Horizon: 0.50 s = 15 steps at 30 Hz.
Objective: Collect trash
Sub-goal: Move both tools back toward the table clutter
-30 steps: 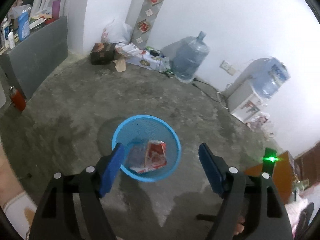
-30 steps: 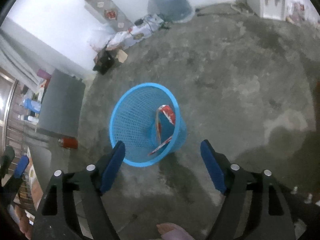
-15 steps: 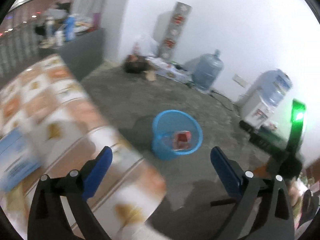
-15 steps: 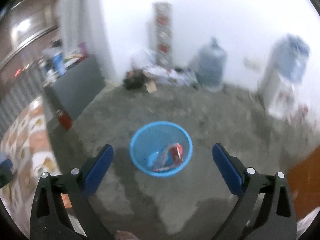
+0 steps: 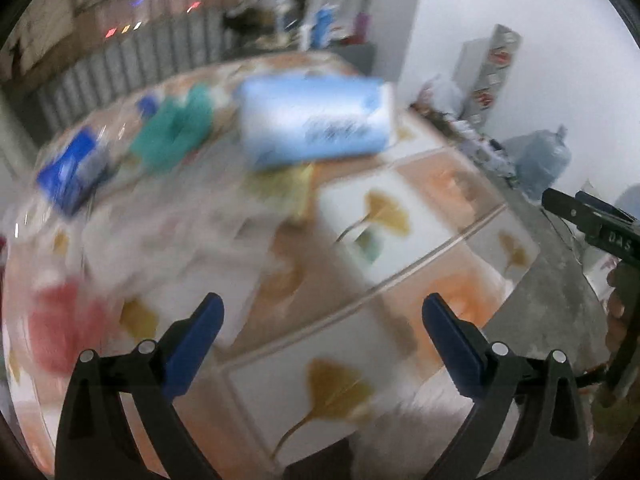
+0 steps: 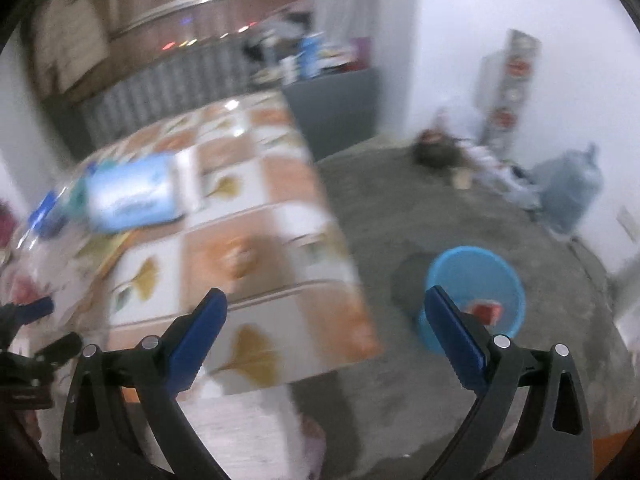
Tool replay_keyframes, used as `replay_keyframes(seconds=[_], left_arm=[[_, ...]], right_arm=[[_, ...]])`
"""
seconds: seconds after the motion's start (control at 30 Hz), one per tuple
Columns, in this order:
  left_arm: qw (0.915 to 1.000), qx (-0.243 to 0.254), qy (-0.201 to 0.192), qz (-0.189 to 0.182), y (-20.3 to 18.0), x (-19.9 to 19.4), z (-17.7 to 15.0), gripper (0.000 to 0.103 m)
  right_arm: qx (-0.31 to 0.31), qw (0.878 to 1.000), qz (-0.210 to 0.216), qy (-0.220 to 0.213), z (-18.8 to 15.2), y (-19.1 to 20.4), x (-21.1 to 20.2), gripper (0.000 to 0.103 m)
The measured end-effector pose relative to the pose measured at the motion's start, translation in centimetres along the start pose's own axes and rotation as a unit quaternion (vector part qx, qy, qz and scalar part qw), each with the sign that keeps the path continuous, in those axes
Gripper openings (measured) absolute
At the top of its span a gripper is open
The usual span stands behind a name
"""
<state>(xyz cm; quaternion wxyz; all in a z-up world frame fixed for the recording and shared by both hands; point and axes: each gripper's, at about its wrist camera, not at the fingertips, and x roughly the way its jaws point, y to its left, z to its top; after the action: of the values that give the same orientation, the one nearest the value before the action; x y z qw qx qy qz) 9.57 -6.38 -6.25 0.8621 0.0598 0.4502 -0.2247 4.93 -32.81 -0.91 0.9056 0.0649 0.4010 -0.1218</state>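
Both grippers tilt downward with their jaws spread wide and nothing between them. The left gripper (image 5: 322,336) hangs over a table covered in a leaf-patterned orange and white cloth (image 5: 400,240); past its fingers lies a pale blue rectangular packet (image 5: 314,122), and the litter left of that is too blurred to name. The right gripper (image 6: 326,330) straddles the table's edge; the round blue mesh plastic basket (image 6: 476,268) stands on the grey floor just behind its right finger, with a red wrapper (image 6: 486,310) inside it, half hidden.
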Motion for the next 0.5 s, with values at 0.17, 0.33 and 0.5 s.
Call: replay_keyframes(seconds=[0.17, 0.33, 0.5], left_arm=[[0.993, -0.073, -0.015, -0.091, 2.3, -1.9, -2.3, 0.097], [0.987, -0.077, -0.08, -0.117, 3.9, -5.7, -3.1, 0.097], [0.9782, -0.086, -0.15, -0.116, 7.4, -9.9, -5.4, 0.097]], right_arm=[[-0.052, 0.998, 0.018, 0.002, 0.4, 5.1, 0.6, 0.095], [-0.054, 0.997, 0.049, -0.011, 1.4, 7.0, -0.2, 0.095], [-0.054, 0.995, 0.081, -0.026, 2.5, 8.4, -1.3, 0.095]])
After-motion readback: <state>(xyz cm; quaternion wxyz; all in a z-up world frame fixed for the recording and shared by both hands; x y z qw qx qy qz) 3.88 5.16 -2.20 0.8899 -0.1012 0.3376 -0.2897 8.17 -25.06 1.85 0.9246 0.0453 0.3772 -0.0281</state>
